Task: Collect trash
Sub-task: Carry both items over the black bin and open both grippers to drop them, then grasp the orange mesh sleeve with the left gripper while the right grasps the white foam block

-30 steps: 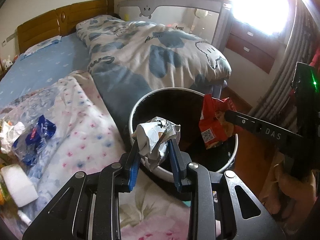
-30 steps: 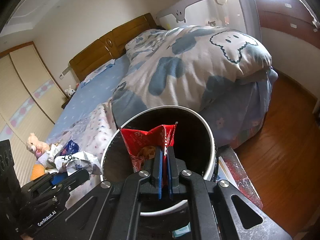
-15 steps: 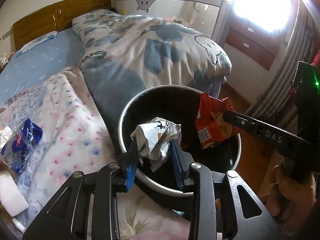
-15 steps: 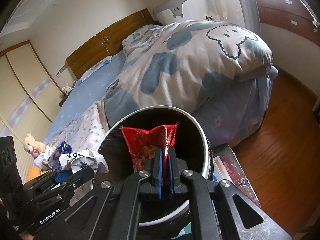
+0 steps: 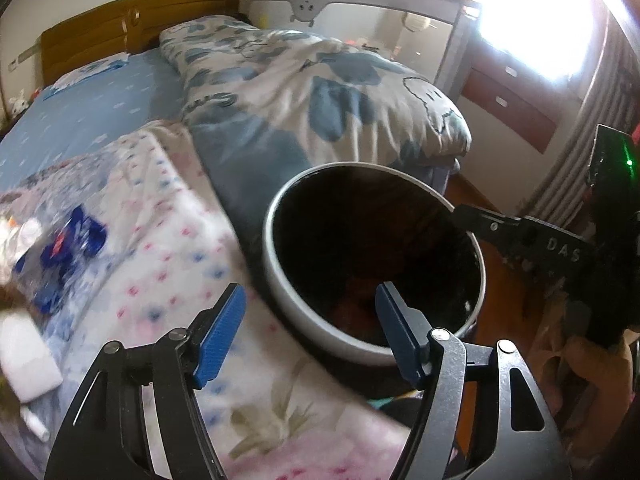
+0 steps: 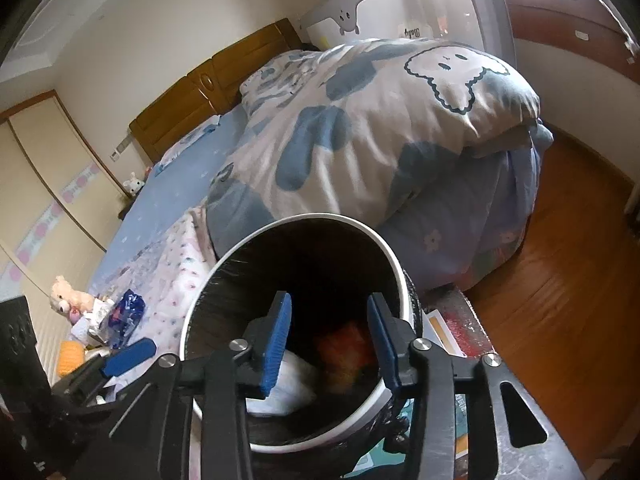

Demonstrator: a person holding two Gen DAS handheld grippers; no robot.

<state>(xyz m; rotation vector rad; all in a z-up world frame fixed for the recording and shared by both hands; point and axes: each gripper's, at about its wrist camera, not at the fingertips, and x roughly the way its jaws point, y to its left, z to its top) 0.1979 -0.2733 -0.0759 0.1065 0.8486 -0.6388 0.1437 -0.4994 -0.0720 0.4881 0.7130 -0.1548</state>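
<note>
A black trash bin with a white rim stands beside the bed. My left gripper is open and empty, just above the bin's near rim. My right gripper is open and empty over the bin mouth; it also shows in the left wrist view. Inside the bin lie a red snack wrapper and a crumpled white wrapper. The red wrapper shows dimly at the bin's bottom in the left wrist view.
More litter lies on the floral blanket: a blue and clear plastic bag and a white block. A cloud-print duvet covers the bed behind the bin. Wooden floor lies to the right.
Both grippers have opened. The crumpled white wrapper and the red snack wrapper have left the jaws and now lie inside the bin.
</note>
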